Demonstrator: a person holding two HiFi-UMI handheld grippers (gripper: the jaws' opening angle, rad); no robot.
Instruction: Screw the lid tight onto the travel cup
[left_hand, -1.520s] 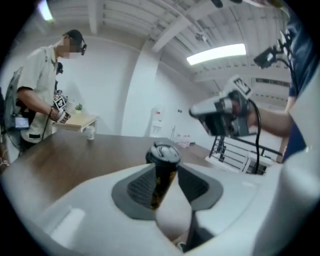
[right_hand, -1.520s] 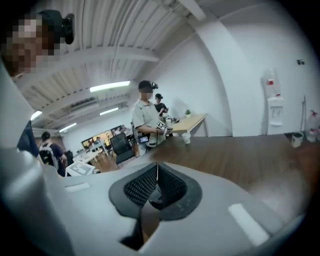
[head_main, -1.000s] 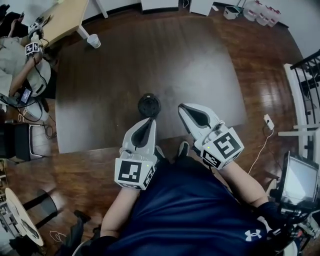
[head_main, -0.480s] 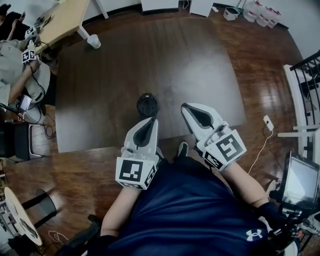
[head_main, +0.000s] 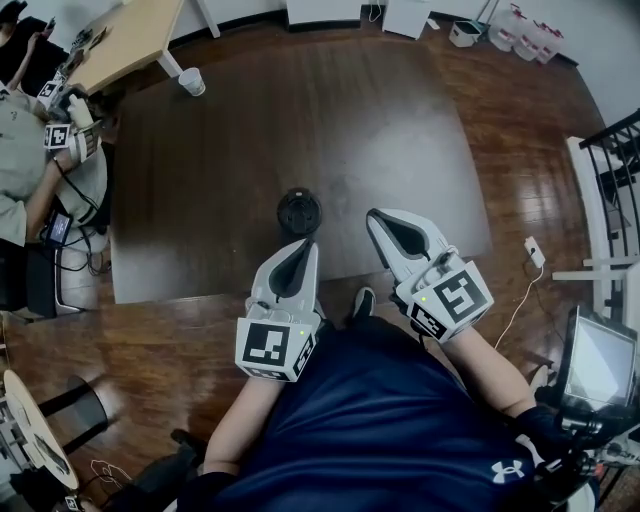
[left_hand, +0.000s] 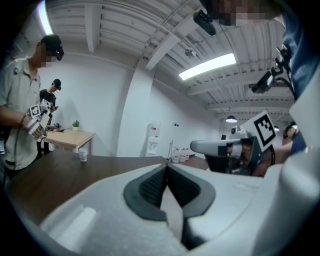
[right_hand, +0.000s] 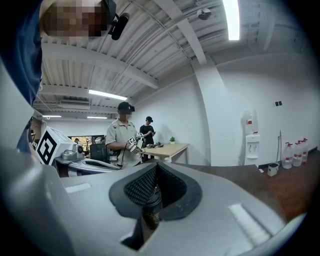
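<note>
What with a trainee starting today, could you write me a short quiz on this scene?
1. True or false: the left gripper is shut on the travel cup.
2. Which describes the right gripper?
A. Open, with the cup between its jaws
B. Shut, empty, apart from the cup
C. Shut on the cup
3. Fill in: the cup stands upright on the dark ____.

Key
1. False: its jaws are together with nothing between them.
2. B
3. table
</note>
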